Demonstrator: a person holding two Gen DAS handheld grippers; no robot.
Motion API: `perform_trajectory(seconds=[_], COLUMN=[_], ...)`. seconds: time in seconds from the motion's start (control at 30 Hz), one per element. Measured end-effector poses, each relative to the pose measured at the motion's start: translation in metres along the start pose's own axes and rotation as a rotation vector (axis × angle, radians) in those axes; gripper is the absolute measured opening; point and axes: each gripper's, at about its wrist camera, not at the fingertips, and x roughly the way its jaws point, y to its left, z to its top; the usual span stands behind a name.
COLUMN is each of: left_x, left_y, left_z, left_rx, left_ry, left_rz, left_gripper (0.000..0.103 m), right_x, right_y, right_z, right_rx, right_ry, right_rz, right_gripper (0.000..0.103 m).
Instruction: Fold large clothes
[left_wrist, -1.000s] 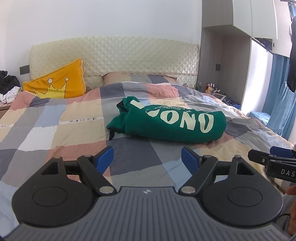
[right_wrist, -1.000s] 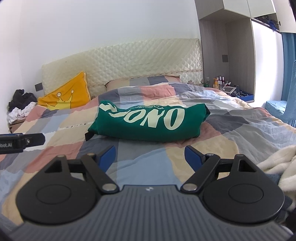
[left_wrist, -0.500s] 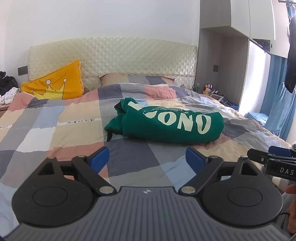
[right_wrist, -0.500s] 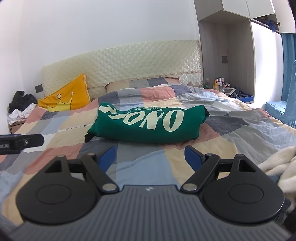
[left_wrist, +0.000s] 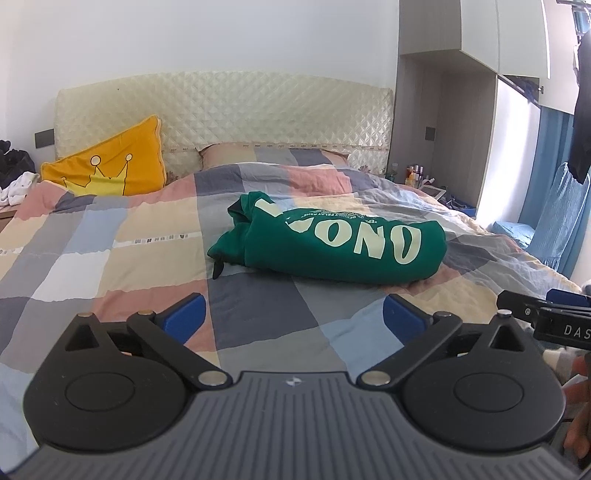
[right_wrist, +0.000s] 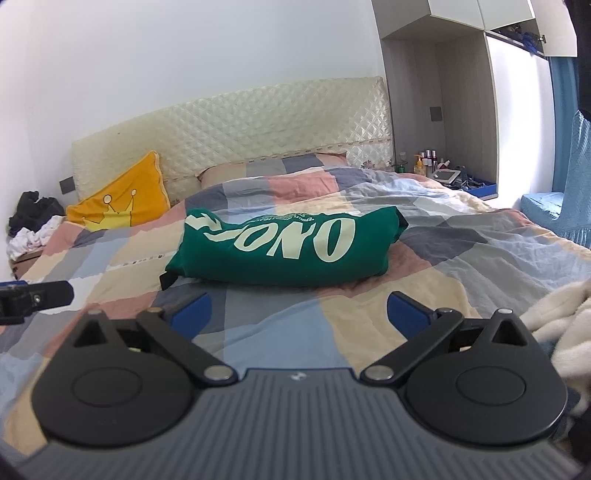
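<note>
The green sweatshirt (left_wrist: 332, 240) lies folded into a thick bundle near the middle of my left wrist view, resting on the checked quilt (left_wrist: 122, 258) of the bed, its pale block lettering facing me upside down. One end of the bundle, at centre left, is bunched with loose folds and a dark cord or tab sticking out below it. In my right wrist view the same bundle sits at centre frame, a little above my fingers.

My left gripper (left_wrist: 291, 317) fills the bottom of its frame. Its blue fingers (left_wrist: 183, 315) are opening wide, with only quilt showing between them; the sweatshirt is well beyond the tips, apart from them. My right gripper (right_wrist: 299, 314) shows likewise at the bottom of its own view, its fingers (right_wrist: 406, 314) also opening wide over bare quilt and clear of the sweatshirt.

At the right edge of the left view I see the other gripper's black tip poking in, and part of a hand (left_wrist: 576, 406) at the lower right corner. At the left edge of the right view the left gripper's tip shows.

Further out, a yellow cushion (left_wrist: 107, 166) with a crown drawing leans at the upper left against the cream quilted headboard (left_wrist: 229, 110). A white fluffy blanket (right_wrist: 554, 325) lies at the lower right of the right view. Small bottles (right_wrist: 424, 158) stand in a niche at the upper right.
</note>
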Motion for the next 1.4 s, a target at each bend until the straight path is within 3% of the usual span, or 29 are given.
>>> perform_trajectory(seconds=[1.4], left_x=[0.0034], left_y=[0.0023], left_z=[0.0028], left_rx=[-0.035], left_ry=[0.021], left_rz=[0.003], left_gripper=[0.103], right_x=[-0.002], right_y=[0.0016], right_z=[-0.0006], right_rx=[-0.01], right_ry=[-0.002], right_rz=[-0.005], right_gripper=[0.103])
